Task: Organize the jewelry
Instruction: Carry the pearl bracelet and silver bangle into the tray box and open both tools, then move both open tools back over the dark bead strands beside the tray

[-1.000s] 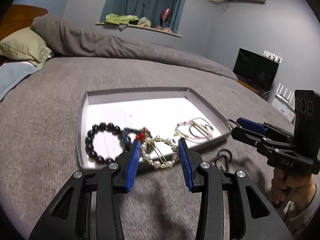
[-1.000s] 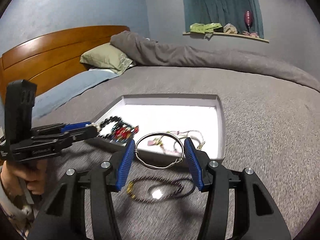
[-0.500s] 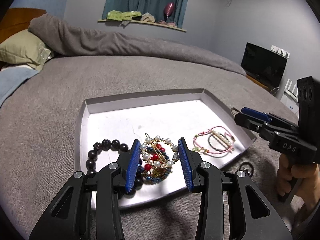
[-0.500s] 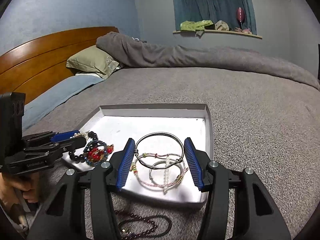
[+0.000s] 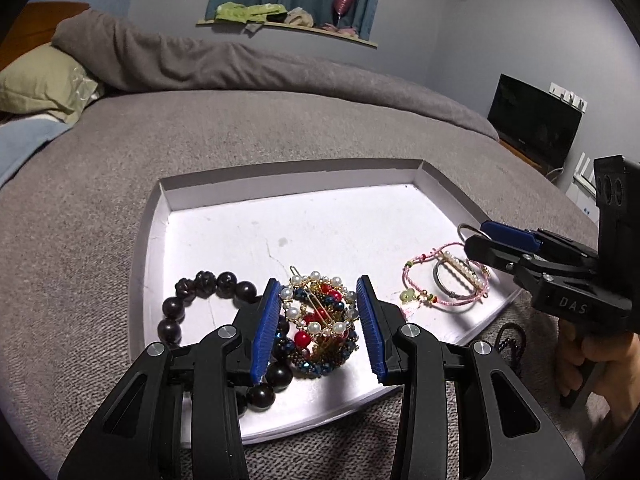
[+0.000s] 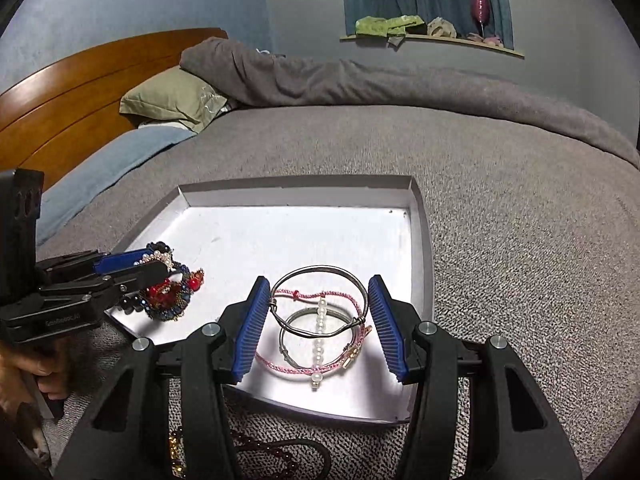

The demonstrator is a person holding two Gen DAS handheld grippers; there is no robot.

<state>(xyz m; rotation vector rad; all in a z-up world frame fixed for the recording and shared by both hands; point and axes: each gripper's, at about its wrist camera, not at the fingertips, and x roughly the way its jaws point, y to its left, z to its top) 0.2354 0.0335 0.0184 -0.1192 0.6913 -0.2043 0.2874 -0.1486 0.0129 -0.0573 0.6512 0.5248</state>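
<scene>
A white tray [image 5: 280,232] lies on the grey bed. My left gripper [image 5: 318,320] is shut on a pearl ring hair clip [image 5: 316,308], holding it over a red and blue beaded bracelet [image 5: 320,356] in the tray's near left part. A dark bead bracelet [image 5: 200,292] lies beside it. My right gripper [image 6: 318,320] is shut on a silver wire bangle [image 6: 320,304], held over a pink cord bracelet [image 6: 304,364], a silver ring and a pearl bar clip [image 6: 319,344] in the tray [image 6: 320,232].
A dark bead necklace [image 6: 272,452] lies on the grey blanket [image 6: 520,240] just before the tray's near edge, also showing in the left wrist view [image 5: 508,340]. Pillows [image 6: 172,98] and a wooden headboard [image 6: 80,80] are far left. A TV [image 5: 534,124] stands at right.
Both grippers have moved forward from before the tray's near edge to over the tray, each carrying its piece. The jaws have stayed shut on them.
</scene>
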